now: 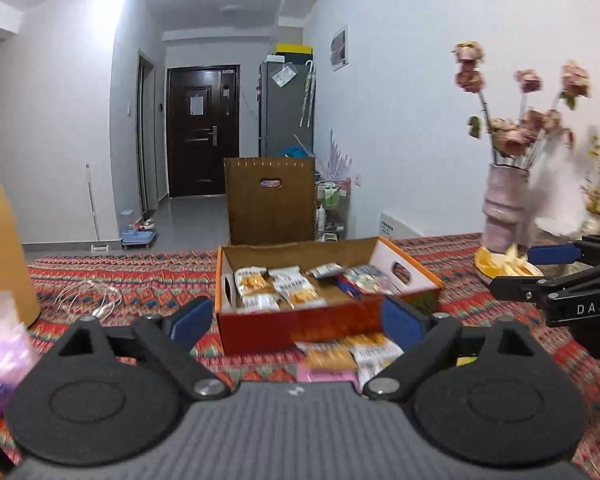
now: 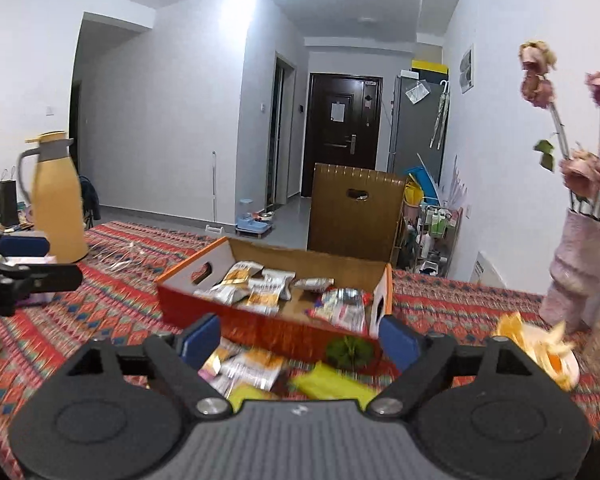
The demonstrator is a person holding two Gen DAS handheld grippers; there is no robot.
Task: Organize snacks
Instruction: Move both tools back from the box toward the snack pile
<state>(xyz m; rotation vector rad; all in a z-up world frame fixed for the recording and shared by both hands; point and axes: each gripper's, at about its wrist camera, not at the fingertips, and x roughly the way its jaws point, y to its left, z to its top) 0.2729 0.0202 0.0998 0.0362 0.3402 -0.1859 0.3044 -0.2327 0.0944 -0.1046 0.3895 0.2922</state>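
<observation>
An orange cardboard box (image 1: 300,326) (image 2: 260,332) sits on the patterned tablecloth and holds several snack packets (image 1: 288,286) (image 2: 260,288). More loose packets (image 1: 352,354) (image 2: 244,368) lie on the cloth in front of the box, with yellow-green packets (image 2: 332,384) beside them. My left gripper (image 1: 298,322) is open and empty, hovering before the box's near wall. My right gripper (image 2: 300,340) is open and empty above the loose packets. Each gripper shows at the edge of the other's view.
A yellow thermos jug (image 2: 58,200) stands at the left. A pink vase with dried roses (image 1: 504,208) (image 2: 576,264) and a plate of peels (image 2: 548,352) stand at the right. A wire coil (image 1: 88,296) lies on the cloth. A brown chair back (image 1: 270,200) is beyond the table.
</observation>
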